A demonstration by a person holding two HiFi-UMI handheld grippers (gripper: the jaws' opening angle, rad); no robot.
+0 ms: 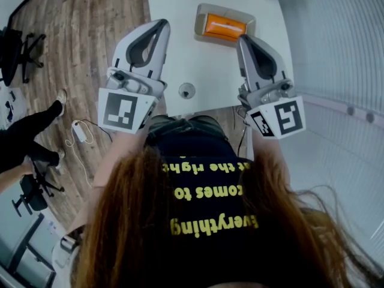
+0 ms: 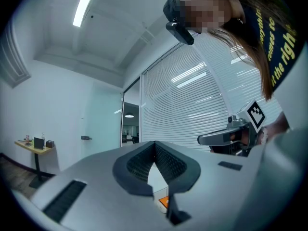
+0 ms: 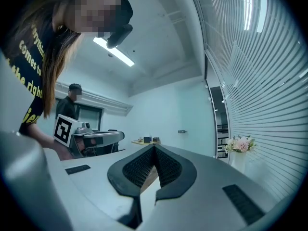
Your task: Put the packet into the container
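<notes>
On the white surface (image 1: 180, 59), an orange packet (image 1: 225, 26) lies inside the container (image 1: 205, 12). Near the container, the left hand-held gripper (image 1: 163, 25) and the right hand-held gripper (image 1: 243, 39) are closed and empty.

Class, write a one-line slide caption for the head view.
Orange packet lies in beige rectangular container on white table; left gripper and right gripper hover nearby, jaws together.

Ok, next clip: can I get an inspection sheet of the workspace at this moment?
Surface: white table with a round grey grommet set in it.
Job's things: orange packet lies inside the shallow beige container.
Clutter: nothing seen.
Grippers: left gripper and right gripper both shut, empty, near the table's front edge.
Cables: white adapter with cord on the wood floor.
Surroundings: window blinds, black office chair, a bystander's leg.
</notes>
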